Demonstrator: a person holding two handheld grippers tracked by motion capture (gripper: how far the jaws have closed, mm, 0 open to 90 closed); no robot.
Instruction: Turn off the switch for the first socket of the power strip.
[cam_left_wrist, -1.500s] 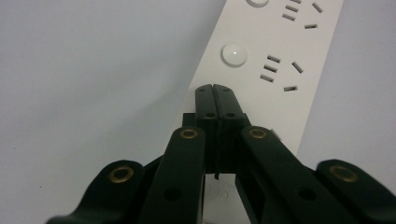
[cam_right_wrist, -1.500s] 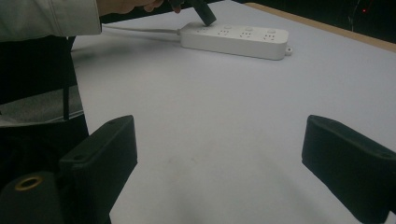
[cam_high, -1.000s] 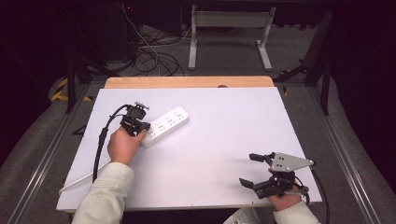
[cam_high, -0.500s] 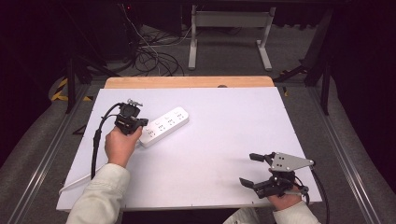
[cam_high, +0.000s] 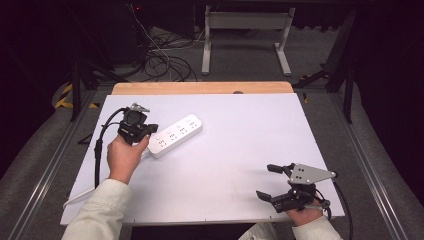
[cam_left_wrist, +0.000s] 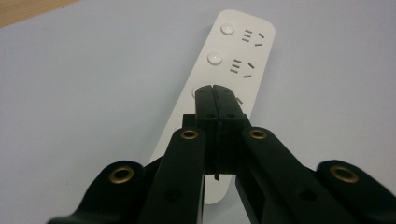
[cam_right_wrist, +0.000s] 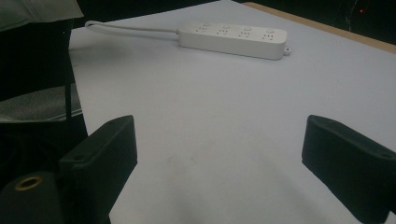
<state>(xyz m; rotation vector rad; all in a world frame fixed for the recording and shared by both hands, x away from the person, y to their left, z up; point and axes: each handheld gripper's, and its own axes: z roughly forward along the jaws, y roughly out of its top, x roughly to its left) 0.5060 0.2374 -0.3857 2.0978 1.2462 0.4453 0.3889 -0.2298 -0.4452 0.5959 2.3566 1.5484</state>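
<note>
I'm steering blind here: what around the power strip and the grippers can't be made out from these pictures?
- Left hand-held gripper, left gripper view: shut jaws cover the white plastic power strip's third button; contact cannot be told.
- High view: the person's left hand hides the strip's near end.
- Right gripper view: the strip's white cord runs behind a sleeve.
- Socket markings too small in the high view.

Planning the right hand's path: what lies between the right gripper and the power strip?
Nothing: bare white table between right gripper and power strip, in the high view.
</note>
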